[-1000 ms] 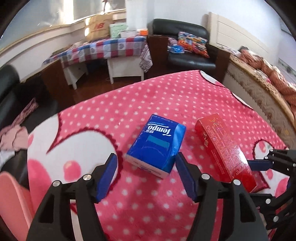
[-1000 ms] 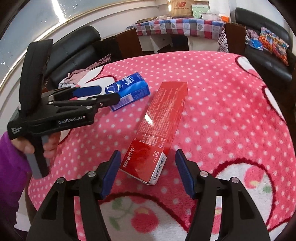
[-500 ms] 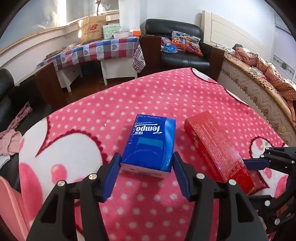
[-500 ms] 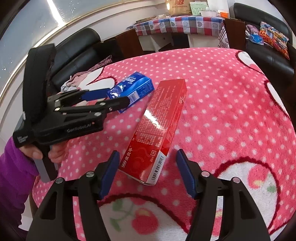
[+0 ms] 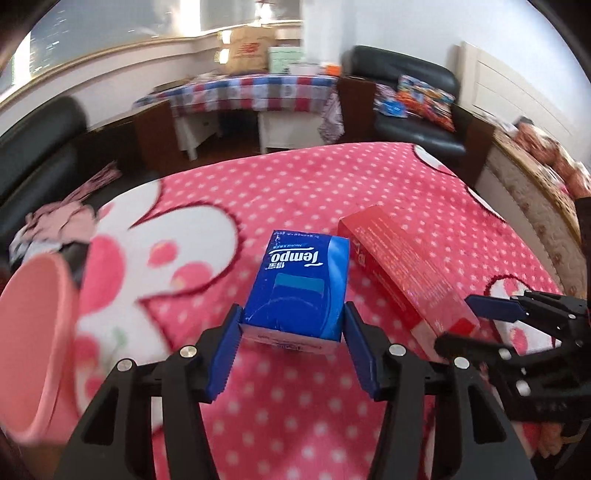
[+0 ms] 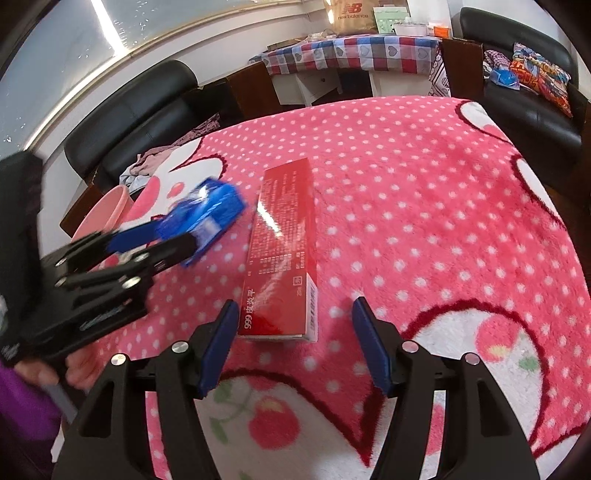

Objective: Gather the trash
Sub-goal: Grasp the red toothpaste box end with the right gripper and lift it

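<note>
Right gripper [image 6: 291,343] gapes around red box's [image 6: 282,251] near end; left gripper [image 6: 166,236], at nine o'clock, clamps blue pack [image 6: 210,210].

You can read "Tempo" in white, upside down from the left wrist view, on the top of the blue pack [image 5: 301,286]; the small print and two characters beside it are too fine to make out. On the red box [image 6: 284,251] the near end reads "999" followed by Chinese characters, with a barcode on its end flap. The brown bag [image 6: 351,14] on the far table says "new balance" under an NB logo.
</note>
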A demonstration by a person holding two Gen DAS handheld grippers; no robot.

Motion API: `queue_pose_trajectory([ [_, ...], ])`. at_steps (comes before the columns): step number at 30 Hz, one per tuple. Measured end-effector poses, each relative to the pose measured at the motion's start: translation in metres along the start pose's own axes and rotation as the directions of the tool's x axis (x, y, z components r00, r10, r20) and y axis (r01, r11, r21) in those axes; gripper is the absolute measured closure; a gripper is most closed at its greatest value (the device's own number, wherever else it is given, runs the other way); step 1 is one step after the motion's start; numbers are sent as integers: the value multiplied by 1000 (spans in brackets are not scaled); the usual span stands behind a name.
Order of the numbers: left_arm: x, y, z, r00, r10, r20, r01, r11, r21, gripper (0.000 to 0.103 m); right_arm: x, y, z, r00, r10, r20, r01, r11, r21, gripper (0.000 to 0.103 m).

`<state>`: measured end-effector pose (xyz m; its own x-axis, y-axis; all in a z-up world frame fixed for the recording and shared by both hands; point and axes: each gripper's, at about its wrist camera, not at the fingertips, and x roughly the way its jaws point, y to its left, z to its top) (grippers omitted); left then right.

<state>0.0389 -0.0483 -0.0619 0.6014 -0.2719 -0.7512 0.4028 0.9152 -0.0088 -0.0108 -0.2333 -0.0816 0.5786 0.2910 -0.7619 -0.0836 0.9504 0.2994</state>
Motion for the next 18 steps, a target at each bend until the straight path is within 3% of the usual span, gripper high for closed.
queue_pose_trajectory([
  [8, -45, 7, -26, 999, 44, 22, -41, 991, -129, 49, -12, -12, -3, 998, -55, 26, 56, 998, -33, 40],
  [14, -62, 4, -42, 997, 66, 25, -61, 985, -161, 49, -19, -16, -2, 1000, 0, 29, 2, 999, -52, 40],
  [18, -71, 7, -51, 997, 68, 23, -62, 978, -199, 49, -15, -8, 1, 1000, -16, 15, 18, 992, -124, 40],
])
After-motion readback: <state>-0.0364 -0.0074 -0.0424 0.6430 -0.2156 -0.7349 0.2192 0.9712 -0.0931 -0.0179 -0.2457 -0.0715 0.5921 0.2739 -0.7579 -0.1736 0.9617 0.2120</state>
